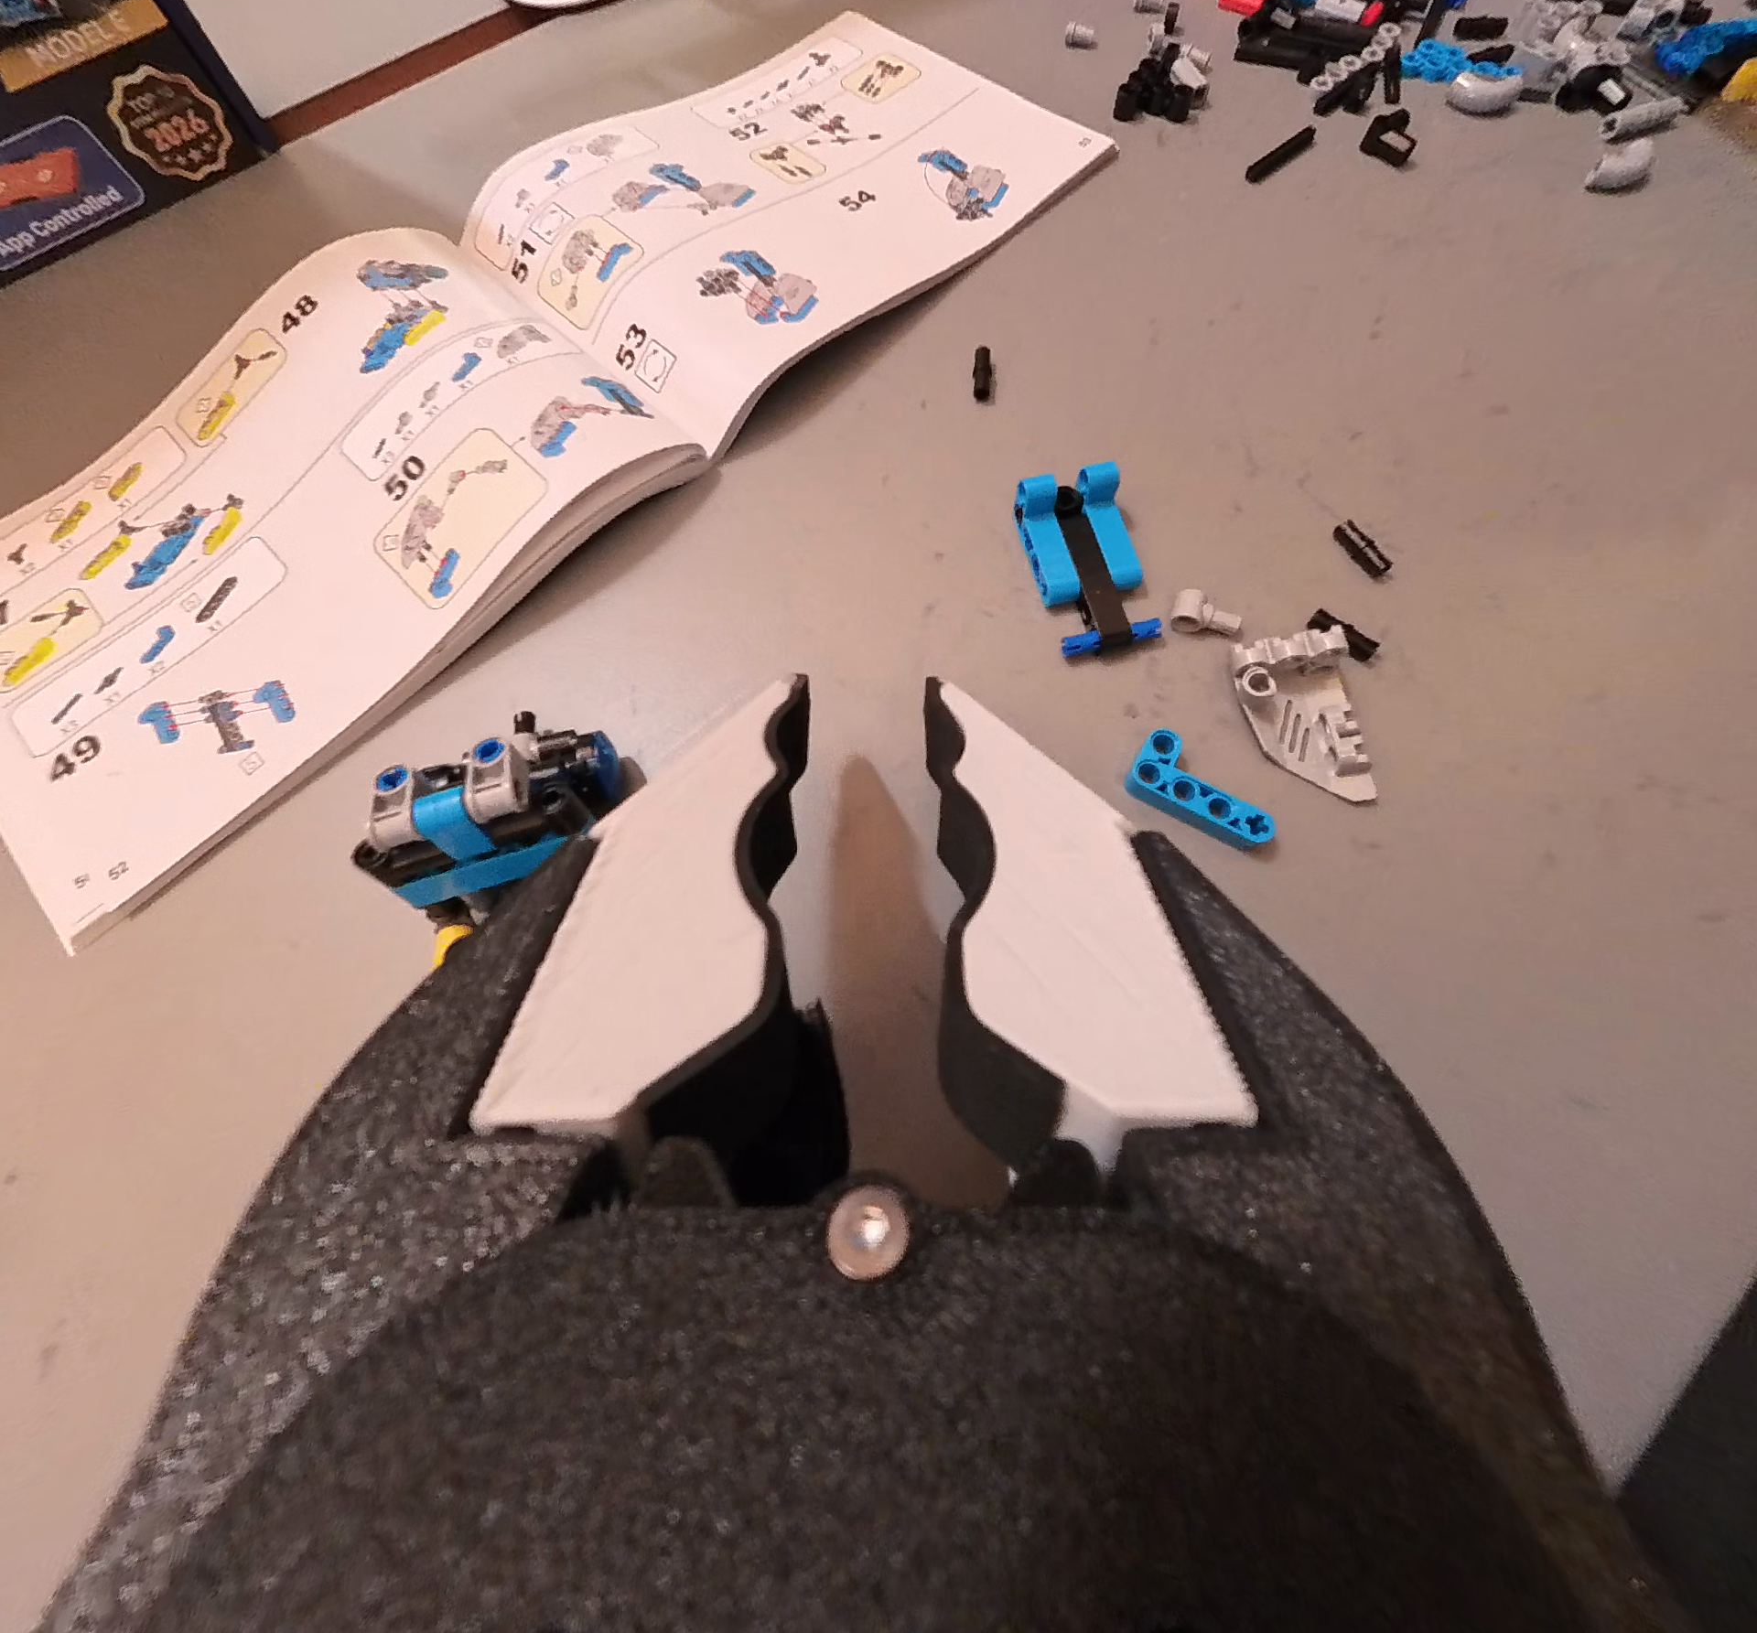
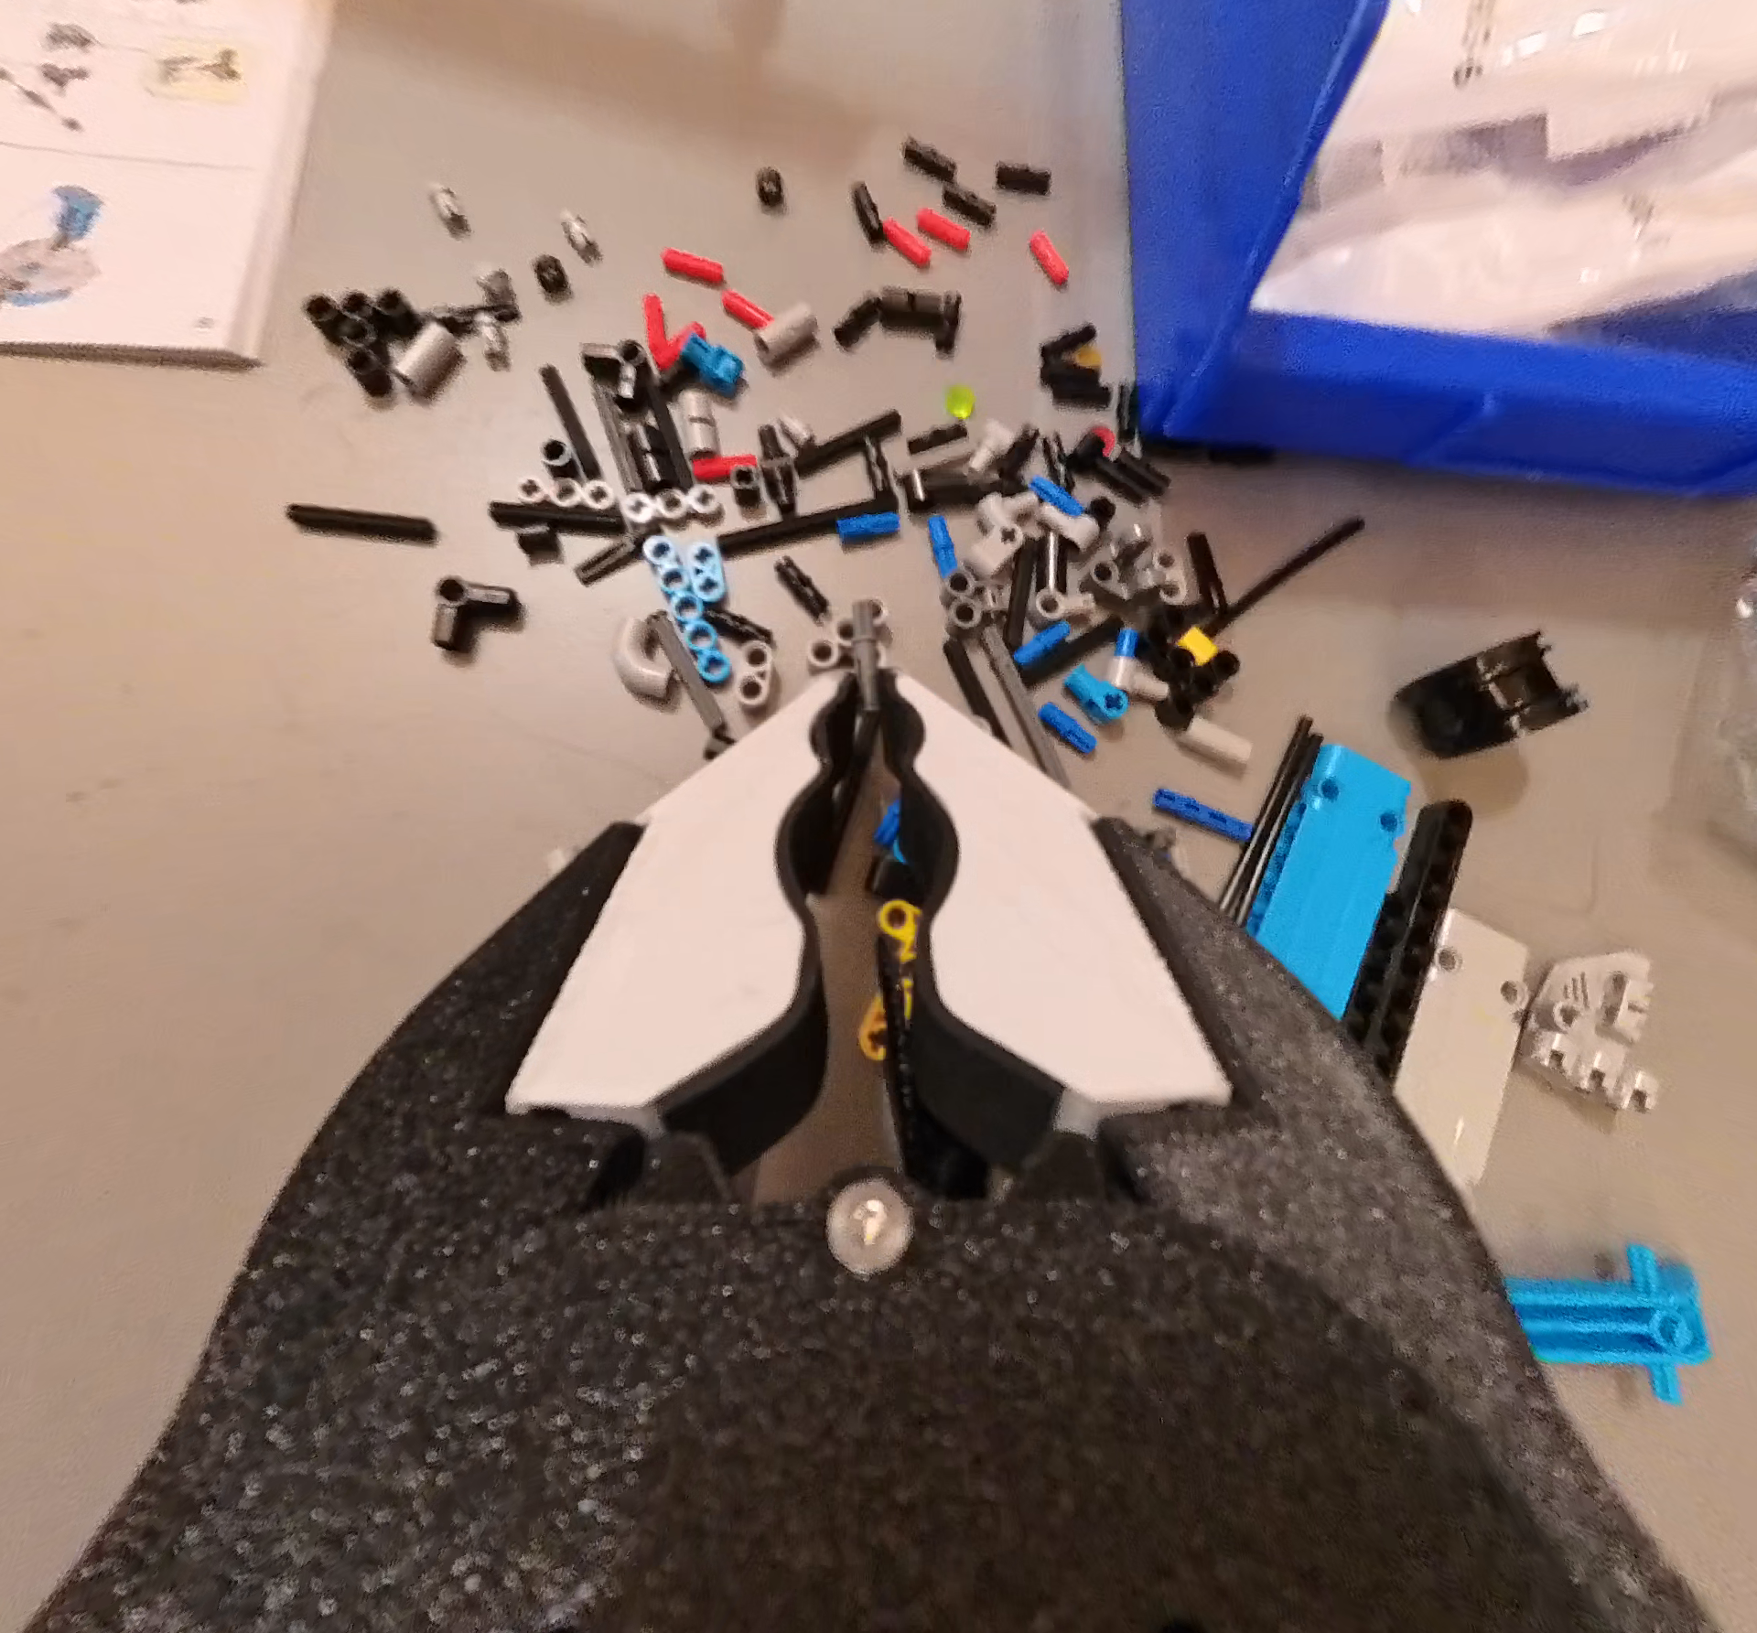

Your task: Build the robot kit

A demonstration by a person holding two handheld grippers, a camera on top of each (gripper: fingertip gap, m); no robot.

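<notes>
the right tool point(image 2: 863, 684) is pinched nearly closed on a thin dark grey pin point(image 2: 865, 637), whose tip pokes out past the fingertips. it hangs just above the scattered pile of small parts point(image 2: 856, 485) on the grey table point(image 2: 190, 779): black, grey, red and blue pins, beams and connectors. beyond the pile to the right stands a blue bin point(image 2: 1236, 209) with clear plastic bags in it. right of the pile lie a light blue block point(image 2: 1331, 865) against a black beam, and a black wheel rim point(image 2: 1483, 694). left of the pile, the corner of the instruction booklet point(image 2: 143, 162) shows.

the left tool point(image 1: 867, 694) is open with a clear gap between its fingers and holds nothing, hovering over bare table point(image 1: 1331, 1112). relative to the booklet point(image 1: 428, 466), lying open: a small blue, grey and black assembly point(image 1: 475, 813) sits at its near edge, just left of the left tool; to its right lie a blue frame with a black axle point(image 1: 1079, 542), a blue l-shaped beam point(image 1: 1193, 789) and a grey panel piece point(image 1: 1307, 722). a dark box point(image 1: 86, 86) stands behind the booklet.
</notes>
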